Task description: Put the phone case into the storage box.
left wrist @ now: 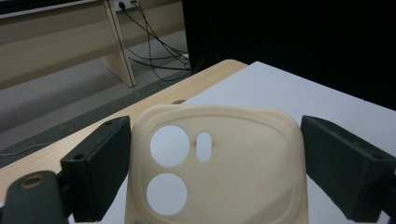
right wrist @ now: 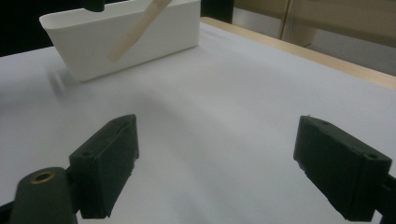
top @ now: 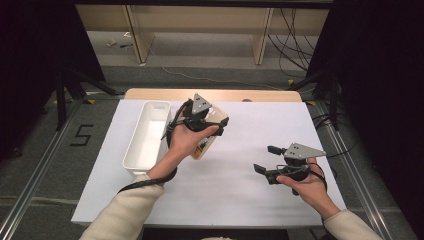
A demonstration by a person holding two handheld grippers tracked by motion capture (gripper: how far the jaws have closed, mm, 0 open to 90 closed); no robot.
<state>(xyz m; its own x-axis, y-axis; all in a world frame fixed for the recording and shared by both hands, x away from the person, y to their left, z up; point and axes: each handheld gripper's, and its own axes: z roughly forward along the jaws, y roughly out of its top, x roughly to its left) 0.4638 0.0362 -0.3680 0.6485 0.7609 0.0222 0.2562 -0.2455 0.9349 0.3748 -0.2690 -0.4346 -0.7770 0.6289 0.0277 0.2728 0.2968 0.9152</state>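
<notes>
Care is what I need here: my left gripper (top: 212, 131) clamps the cream phone case (left wrist: 217, 163), right gripper (top: 264, 159) gapes empty, so I'd lower it level into the white bin (top: 131, 150) at frame left.

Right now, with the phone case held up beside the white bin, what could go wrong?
1. The left gripper holds the beige phone case by its sides; the left jaw touches it, but a gap shows at the right jaw, so it might slip.
2. The case hangs tilted next to the white bin, not over it; released here, it would probably land on the table.
</notes>
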